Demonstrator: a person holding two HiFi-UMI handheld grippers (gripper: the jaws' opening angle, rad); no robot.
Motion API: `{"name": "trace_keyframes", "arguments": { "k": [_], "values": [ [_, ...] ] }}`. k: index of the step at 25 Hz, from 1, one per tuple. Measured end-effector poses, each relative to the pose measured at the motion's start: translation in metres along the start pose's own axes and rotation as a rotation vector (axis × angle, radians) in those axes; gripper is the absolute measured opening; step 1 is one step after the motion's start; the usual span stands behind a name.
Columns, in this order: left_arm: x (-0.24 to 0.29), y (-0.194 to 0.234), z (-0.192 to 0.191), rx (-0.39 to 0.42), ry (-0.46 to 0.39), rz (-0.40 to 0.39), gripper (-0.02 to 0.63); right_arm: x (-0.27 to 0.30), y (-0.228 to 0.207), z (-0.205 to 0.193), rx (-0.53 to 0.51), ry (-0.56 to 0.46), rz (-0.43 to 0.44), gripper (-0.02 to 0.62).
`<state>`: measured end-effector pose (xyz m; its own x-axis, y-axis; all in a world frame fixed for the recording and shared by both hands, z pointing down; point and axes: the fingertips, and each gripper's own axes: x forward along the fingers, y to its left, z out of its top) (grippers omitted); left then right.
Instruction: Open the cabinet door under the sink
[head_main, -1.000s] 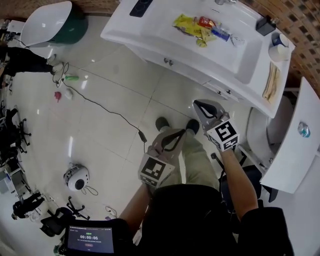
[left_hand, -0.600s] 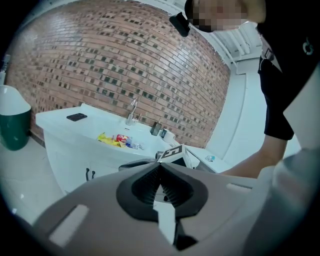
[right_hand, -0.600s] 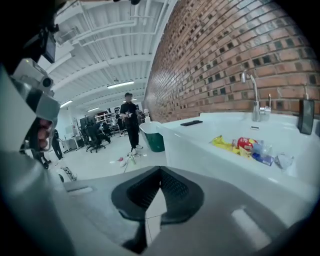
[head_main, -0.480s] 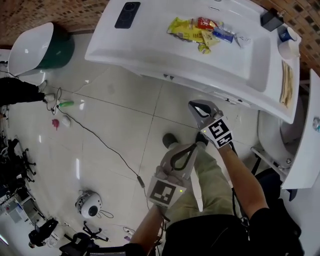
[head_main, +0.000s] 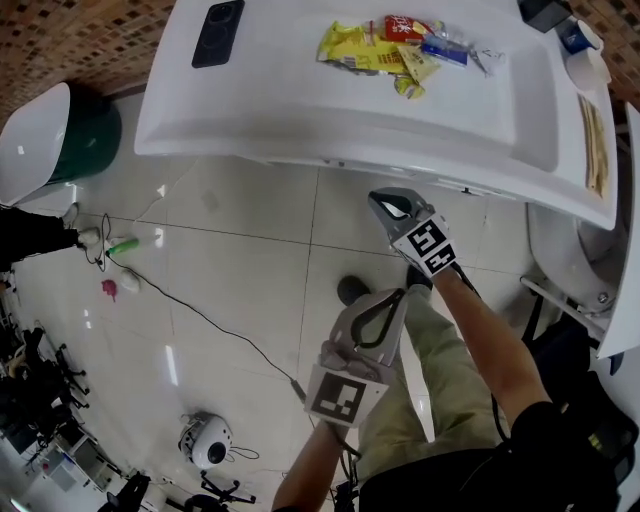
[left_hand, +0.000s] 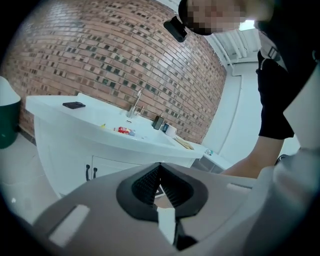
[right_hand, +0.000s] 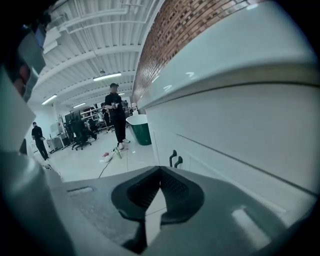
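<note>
While the person stands facing the sink counter (head_main: 280, 100), the head view shows the right gripper (head_main: 385, 203) just short of the counter's front edge and the left gripper (head_main: 398, 297) lower, over the tiled floor (head_main: 230, 260). Through the left gripper view, its jaws press together on nothing. Beyond them the cabinet door (left_hand: 116, 167) sits flush and closed beside two dark handles (left_hand: 88, 172). Through the right gripper view, those jaws also meet empty, near the same closed cabinet front.
</note>
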<state>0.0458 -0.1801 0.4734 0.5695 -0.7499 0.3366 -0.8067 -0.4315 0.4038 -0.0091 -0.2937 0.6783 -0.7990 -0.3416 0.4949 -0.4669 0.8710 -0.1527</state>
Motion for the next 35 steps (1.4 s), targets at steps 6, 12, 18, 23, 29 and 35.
{"name": "trace_keyframes", "arguments": {
  "k": [6, 12, 18, 23, 29, 35],
  "values": [
    [0.001, 0.029, 0.000, 0.007, 0.006, -0.023, 0.017, 0.029, -0.014, -0.024, 0.019, 0.055, -0.065, -0.009],
    [-0.005, 0.051, 0.000, 0.007, 0.024, -0.030, 0.017, 0.050, -0.018, -0.034, 0.024, 0.085, -0.077, -0.009],
    [-0.008, 0.062, -0.005, 0.024, 0.060, -0.050, 0.017, 0.069, -0.017, -0.042, 0.031, 0.111, -0.067, -0.009],
    [-0.011, 0.075, -0.009, 0.015, 0.069, -0.051, 0.017, 0.080, -0.016, -0.044, 0.042, 0.121, -0.063, -0.003],
    [-0.010, 0.092, -0.009, 0.000, 0.067, -0.043, 0.017, 0.090, -0.025, -0.051, 0.047, 0.137, -0.076, 0.026],
    [-0.008, 0.104, -0.008, -0.015, 0.066, -0.036, 0.017, 0.099, -0.035, -0.048, 0.067, 0.140, -0.090, 0.032]
  ]
}}
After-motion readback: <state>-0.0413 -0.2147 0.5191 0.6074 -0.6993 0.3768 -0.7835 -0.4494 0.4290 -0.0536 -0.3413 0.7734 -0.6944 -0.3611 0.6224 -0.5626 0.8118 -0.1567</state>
